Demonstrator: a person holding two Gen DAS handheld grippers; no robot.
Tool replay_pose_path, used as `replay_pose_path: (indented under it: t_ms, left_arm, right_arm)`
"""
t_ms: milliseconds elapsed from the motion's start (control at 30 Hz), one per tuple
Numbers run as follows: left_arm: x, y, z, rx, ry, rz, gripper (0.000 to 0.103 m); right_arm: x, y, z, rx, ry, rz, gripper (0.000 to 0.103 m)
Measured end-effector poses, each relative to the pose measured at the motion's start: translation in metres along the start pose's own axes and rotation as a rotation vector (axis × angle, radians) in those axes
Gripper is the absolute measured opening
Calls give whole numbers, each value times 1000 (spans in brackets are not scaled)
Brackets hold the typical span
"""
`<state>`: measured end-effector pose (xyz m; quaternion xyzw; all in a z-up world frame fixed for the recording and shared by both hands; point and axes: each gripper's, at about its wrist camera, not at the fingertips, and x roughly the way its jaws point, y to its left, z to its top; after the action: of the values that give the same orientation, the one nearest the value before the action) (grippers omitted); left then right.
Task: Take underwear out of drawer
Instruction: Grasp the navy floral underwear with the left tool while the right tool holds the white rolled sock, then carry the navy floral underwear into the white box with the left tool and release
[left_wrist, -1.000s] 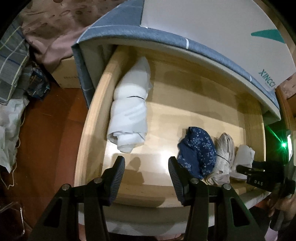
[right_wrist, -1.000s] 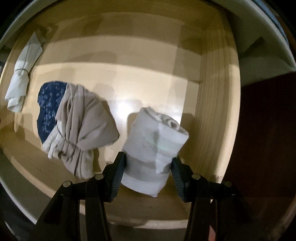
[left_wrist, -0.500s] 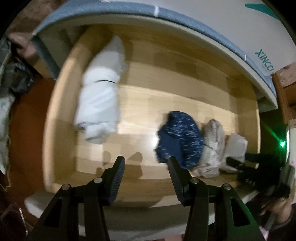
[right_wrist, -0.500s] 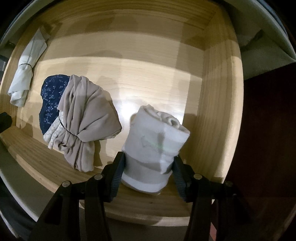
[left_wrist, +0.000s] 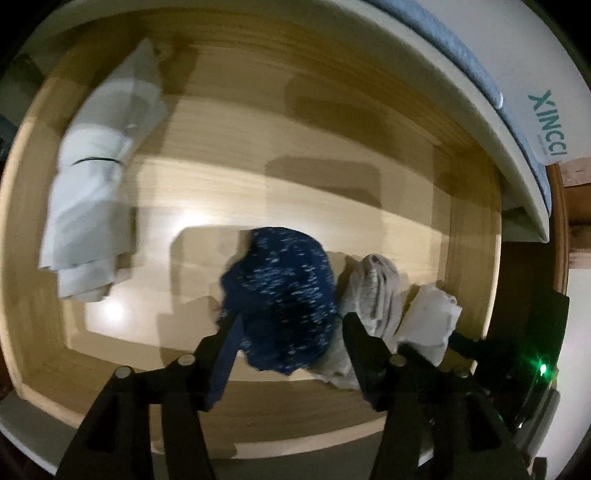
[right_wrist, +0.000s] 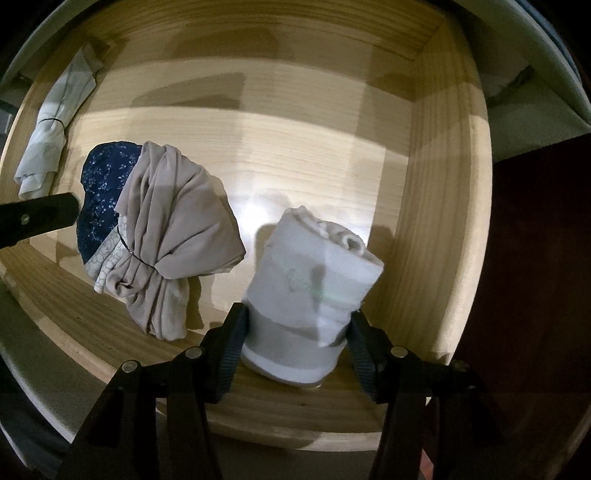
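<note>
An open wooden drawer (left_wrist: 229, 417) (right_wrist: 436, 192) holds several rolled underwear bundles. In the left wrist view my left gripper (left_wrist: 288, 325) is open, its fingers on either side of a navy speckled bundle (left_wrist: 284, 291). A beige bundle (left_wrist: 373, 291) and a white roll (left_wrist: 428, 317) lie to its right. In the right wrist view my right gripper (right_wrist: 295, 325) is shut on the white roll (right_wrist: 310, 299), at the drawer's front right. The beige bundle (right_wrist: 173, 236) and navy bundle (right_wrist: 103, 192) lie to its left.
A long white bundle with a black band (left_wrist: 92, 184) (right_wrist: 51, 136) lies along the drawer's left side. A white mattress with a blue edge and teal lettering (left_wrist: 517, 85) overhangs the drawer's back. The left gripper's finger (right_wrist: 37, 218) shows at the right wrist view's left edge.
My left gripper has moved right and forward into the drawer, from in front of the long white bundle to around the navy bundle. My right gripper stays shut on the white roll.
</note>
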<state>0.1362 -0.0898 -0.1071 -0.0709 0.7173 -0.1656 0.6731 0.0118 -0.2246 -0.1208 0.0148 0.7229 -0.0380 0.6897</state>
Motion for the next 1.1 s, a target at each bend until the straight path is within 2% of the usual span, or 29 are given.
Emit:
replay_pose_path:
  t_ms: [167, 267, 333, 600, 933, 1033, 1100]
  left_arm:
    - [18, -2, 8, -21, 53, 5, 62]
    - [29, 1, 14, -43, 78, 51, 63]
    - [34, 2, 18, -25, 86, 113, 65]
    - [40, 1, 22, 67, 123, 246, 68]
    - [45, 1, 23, 156, 164, 310, 68]
    - [46, 0, 24, 170, 181, 319, 64]
    - [46, -2, 23, 193, 183, 317, 53]
  right_arm:
    - [-3, 0, 1, 0, 0, 3, 53]
    - [-6, -1, 0, 1, -1, 5, 53]
    - [-6, 1, 0, 0, -2, 5, 53]
    - [-5, 5, 0, -3, 0, 4, 54]
    - [-6, 4, 1, -4, 0, 4, 54]
    - [-6, 3, -1, -4, -1, 5, 54]
    - [-6, 4, -1, -5, -1, 4, 54]
